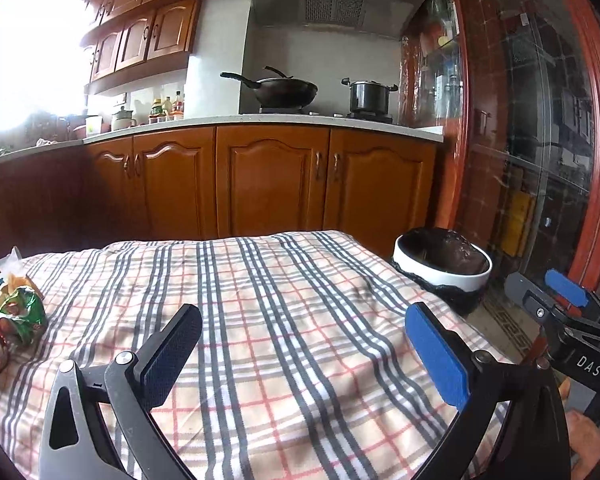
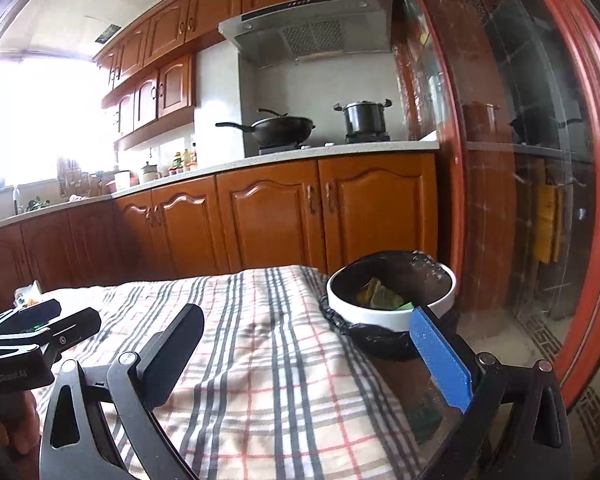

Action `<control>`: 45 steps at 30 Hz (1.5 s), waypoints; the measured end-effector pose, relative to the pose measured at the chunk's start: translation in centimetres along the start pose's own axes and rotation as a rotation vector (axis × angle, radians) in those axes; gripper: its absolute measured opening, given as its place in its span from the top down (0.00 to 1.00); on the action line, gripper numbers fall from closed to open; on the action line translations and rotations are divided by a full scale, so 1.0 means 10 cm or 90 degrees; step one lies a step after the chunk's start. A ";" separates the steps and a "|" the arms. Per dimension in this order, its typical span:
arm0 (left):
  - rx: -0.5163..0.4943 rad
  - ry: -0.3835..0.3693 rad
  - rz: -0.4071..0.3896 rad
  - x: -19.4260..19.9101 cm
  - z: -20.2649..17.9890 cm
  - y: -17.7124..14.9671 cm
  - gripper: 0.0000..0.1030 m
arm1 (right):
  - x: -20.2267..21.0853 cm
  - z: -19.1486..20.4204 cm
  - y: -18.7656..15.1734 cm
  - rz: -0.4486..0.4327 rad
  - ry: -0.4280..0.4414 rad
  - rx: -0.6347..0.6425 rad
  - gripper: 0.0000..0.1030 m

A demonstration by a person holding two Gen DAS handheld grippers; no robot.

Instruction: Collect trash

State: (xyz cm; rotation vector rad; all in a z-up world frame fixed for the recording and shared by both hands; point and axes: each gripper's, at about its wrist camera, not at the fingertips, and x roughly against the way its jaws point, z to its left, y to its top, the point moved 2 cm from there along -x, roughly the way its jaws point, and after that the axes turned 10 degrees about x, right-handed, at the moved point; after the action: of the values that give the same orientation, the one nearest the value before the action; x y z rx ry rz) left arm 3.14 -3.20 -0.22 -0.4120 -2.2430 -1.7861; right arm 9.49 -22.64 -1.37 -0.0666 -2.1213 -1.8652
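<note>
Both the left tongs [image 1: 304, 354] and right tongs [image 2: 308, 354] are gaping wide and empty over the plaid-clothed surface [image 1: 284, 300]. Crumpled green snack wrappers [image 1: 18, 312] are lying at its left edge. Only the right view is revealing discarded wrappers [image 2: 380, 298] inside the white, black-lined bin [image 2: 384, 318].

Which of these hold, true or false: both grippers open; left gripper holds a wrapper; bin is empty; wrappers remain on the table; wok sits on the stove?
1. Both grippers open: true. Left gripper and right gripper stand wide with nothing between the fingers.
2. Left gripper holds a wrapper: false. It is empty.
3. Bin is empty: false. Trash lies inside.
4. Wrappers remain on the table: true.
5. Wok sits on the stove: true.
</note>
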 end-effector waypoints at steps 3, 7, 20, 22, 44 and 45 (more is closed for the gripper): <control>0.005 0.012 0.001 -0.02 0.02 -0.03 0.01 | 0.01 0.07 -0.04 0.002 0.030 0.003 0.00; 0.006 0.023 0.003 -0.13 0.08 -0.01 0.01 | -0.01 0.15 -0.09 0.010 0.048 0.010 0.00; -0.015 0.064 0.023 -0.25 0.08 0.04 0.01 | -0.03 0.25 -0.12 0.047 0.073 0.012 0.00; -0.018 0.069 0.025 -0.25 0.06 0.05 0.01 | -0.02 0.25 -0.11 0.050 0.074 0.009 0.00; -0.036 0.080 0.027 -0.28 0.16 0.09 0.01 | 0.02 0.29 0.00 0.058 0.070 0.023 0.00; -0.037 0.079 0.028 -0.29 0.16 0.09 0.01 | 0.02 0.29 0.00 0.059 0.069 0.023 0.00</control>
State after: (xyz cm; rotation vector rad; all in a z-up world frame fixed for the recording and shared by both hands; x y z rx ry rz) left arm 6.12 -1.61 -0.76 -0.3473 -2.0871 -1.8064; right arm 8.75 -19.82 -1.61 -0.0530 -2.0438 -1.7372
